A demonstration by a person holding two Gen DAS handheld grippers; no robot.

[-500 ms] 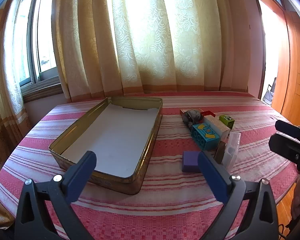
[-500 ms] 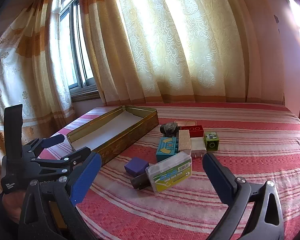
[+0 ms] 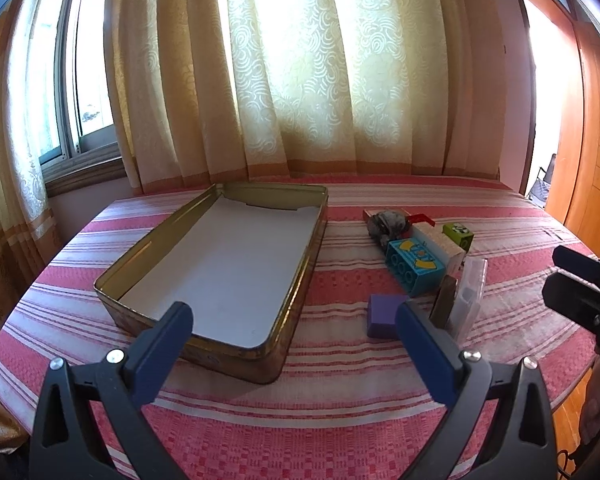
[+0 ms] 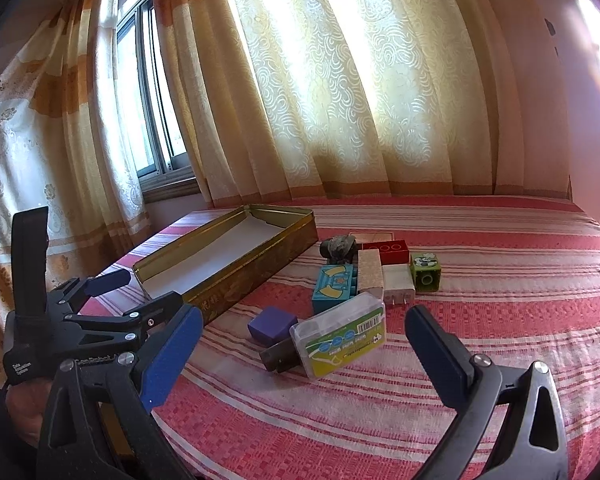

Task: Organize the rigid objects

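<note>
Both grippers, left gripper (image 3: 292,332) and right gripper (image 4: 300,344), spread wide, empty; risk of toppling the tilted clear case (image 4: 342,334) beside the tin (image 3: 300,264)

a home room: patterned curtains (image 3: 300,80), striped tablecloth (image 4: 460,360), window (image 3: 88,80).

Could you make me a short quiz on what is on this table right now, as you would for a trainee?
1. True or false: the gold tin already holds a block.
2. Which lies nearest the right tool: A the green block, B the clear plastic case, C the red block?
3. Fill in: the purple block lies between the tin and the ____ case.

Key: 1 false, only white lining shows inside. 2 B. 3 clear plastic.
</note>
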